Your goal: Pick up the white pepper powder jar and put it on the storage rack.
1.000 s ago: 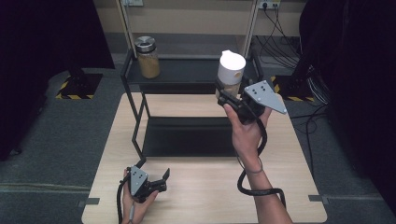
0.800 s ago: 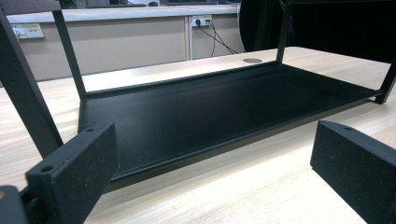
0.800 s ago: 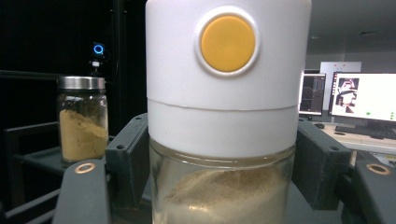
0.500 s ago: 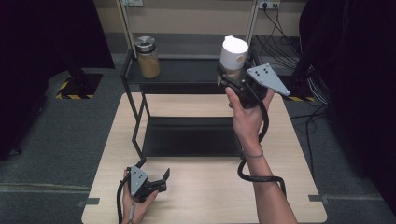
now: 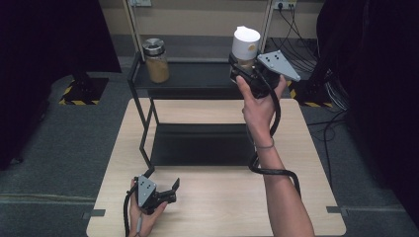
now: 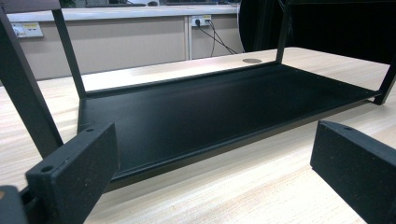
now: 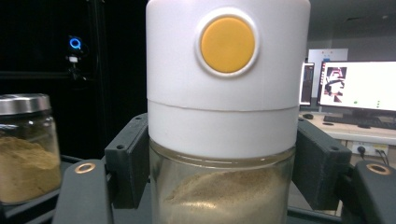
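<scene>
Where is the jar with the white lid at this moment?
In the high view, the white-lidded jar is gripped in the right claw above the black shelf's right end, with the metal-lidded jar standing at the left.

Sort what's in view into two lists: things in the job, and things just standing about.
In the job:
- white-capped jar, clamped in the right tongs
- black shelf rack

Standing about:
- metal-lidded jar on the rack's top shelf
- left tongs, open and holding nothing

The glass jar (image 7: 224, 186) with the tall white lid (image 7: 228, 70) and orange button stands upright, part-filled with tan powder, raised over the right end of the black shelf (image 5: 197, 74).
</scene>
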Demonstrator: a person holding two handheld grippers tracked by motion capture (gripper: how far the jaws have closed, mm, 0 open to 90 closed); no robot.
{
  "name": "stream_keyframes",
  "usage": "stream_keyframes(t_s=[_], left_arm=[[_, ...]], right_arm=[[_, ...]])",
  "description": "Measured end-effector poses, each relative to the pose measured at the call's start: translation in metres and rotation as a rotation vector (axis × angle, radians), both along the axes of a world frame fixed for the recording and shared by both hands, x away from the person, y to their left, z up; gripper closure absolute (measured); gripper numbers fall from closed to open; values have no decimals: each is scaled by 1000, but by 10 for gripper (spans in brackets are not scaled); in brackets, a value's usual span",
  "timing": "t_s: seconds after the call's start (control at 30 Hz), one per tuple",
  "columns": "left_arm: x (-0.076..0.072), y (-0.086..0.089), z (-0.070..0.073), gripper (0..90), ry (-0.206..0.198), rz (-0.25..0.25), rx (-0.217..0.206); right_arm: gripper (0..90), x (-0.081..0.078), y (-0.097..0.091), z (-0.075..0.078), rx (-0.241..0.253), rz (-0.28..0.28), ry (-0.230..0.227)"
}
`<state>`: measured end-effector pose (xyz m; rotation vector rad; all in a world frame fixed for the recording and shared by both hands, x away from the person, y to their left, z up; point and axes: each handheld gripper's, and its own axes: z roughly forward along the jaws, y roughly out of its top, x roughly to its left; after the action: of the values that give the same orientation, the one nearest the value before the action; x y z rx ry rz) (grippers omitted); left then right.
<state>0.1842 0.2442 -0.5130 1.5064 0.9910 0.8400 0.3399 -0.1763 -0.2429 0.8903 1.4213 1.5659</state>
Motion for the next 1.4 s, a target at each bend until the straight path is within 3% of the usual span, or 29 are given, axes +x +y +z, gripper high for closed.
stream_keyframes(t_s=[0.43, 0.97, 1.2, 1.4], left_arm=[[0, 0, 0, 5, 0, 0, -7], [0, -1, 0, 5, 1, 3, -3], [1, -1, 0, 6, 6, 3, -6], [1, 0, 1, 6, 7, 3, -8]], right_arm=[[305, 20, 4, -2, -17, -32, 62], [303, 20, 2, -13, -28, -22, 20], [298, 21, 2, -13, -17, -17, 23], [154, 15, 0, -13, 13, -16, 10]])
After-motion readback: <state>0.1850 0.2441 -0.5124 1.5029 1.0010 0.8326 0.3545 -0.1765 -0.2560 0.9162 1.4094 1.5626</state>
